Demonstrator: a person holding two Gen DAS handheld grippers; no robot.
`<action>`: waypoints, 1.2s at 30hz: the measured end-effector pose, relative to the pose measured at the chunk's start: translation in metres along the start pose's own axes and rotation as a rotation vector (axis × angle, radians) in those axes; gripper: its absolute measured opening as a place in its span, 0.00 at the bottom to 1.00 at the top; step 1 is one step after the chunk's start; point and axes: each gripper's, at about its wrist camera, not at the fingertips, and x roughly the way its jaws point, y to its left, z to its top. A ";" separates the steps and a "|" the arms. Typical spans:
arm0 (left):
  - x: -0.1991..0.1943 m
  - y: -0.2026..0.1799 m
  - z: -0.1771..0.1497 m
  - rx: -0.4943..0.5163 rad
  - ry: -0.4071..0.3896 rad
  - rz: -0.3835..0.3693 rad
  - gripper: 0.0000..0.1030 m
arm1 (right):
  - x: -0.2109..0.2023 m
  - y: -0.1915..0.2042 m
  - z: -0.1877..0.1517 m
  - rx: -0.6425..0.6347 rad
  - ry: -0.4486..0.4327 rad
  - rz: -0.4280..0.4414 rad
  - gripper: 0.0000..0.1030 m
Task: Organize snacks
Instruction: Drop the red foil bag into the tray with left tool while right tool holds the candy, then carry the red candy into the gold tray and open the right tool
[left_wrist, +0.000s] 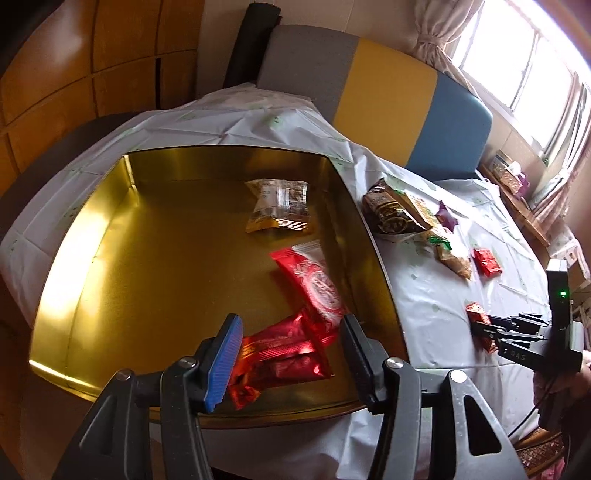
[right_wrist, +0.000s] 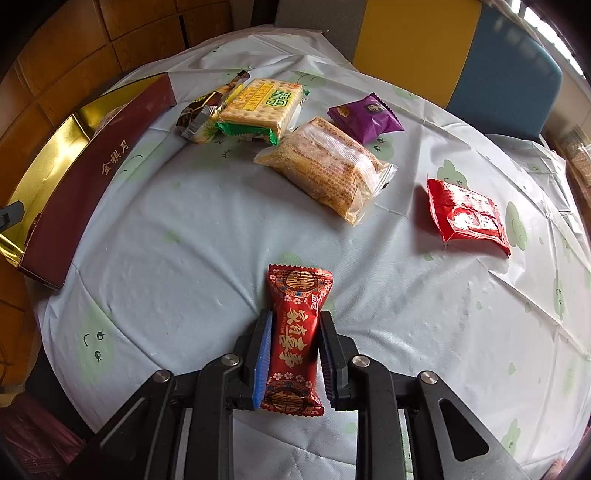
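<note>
Dining table under a pale printed tablecloth (right_wrist: 207, 229), striped chair back and bright window behind. Big gold tin (left_wrist: 110, 236) sits right under my left claw (left_wrist: 291, 354), which hangs with jaws apart, nothing pressed between the pads; a red foil packet (left_wrist: 284, 354) lies on the tin floor just below the gap, a longer red-and-white packet (left_wrist: 314, 284) just beyond it, a clear-and-gold one (left_wrist: 279, 206) further in. My right claw (right_wrist: 293, 354) is clamped on a red wrapped candy bar (right_wrist: 295, 332), long axis running straight ahead along the fingers, bar resting at table level. The tin lies well off to the left of the right claw, its maroon wall (right_wrist: 92, 181) facing it, open cloth between, so I judge a lift and swing left comes next. Ahead of the right claw: a clear biscuit pack (right_wrist: 328, 170), yellow cracker pack (right_wrist: 262, 103), red pouch (right_wrist: 465, 218), purple pouch (right_wrist: 365, 118), none in that path.
</note>
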 end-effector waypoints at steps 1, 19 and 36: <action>-0.001 0.001 0.000 -0.004 -0.002 0.009 0.54 | 0.000 0.000 0.000 0.001 -0.001 -0.002 0.24; -0.015 0.012 0.001 -0.032 -0.050 0.094 0.54 | -0.001 -0.001 -0.001 0.044 -0.005 -0.016 0.24; -0.016 0.014 0.000 -0.044 -0.059 0.097 0.54 | -0.006 -0.002 0.000 0.117 0.004 -0.016 0.22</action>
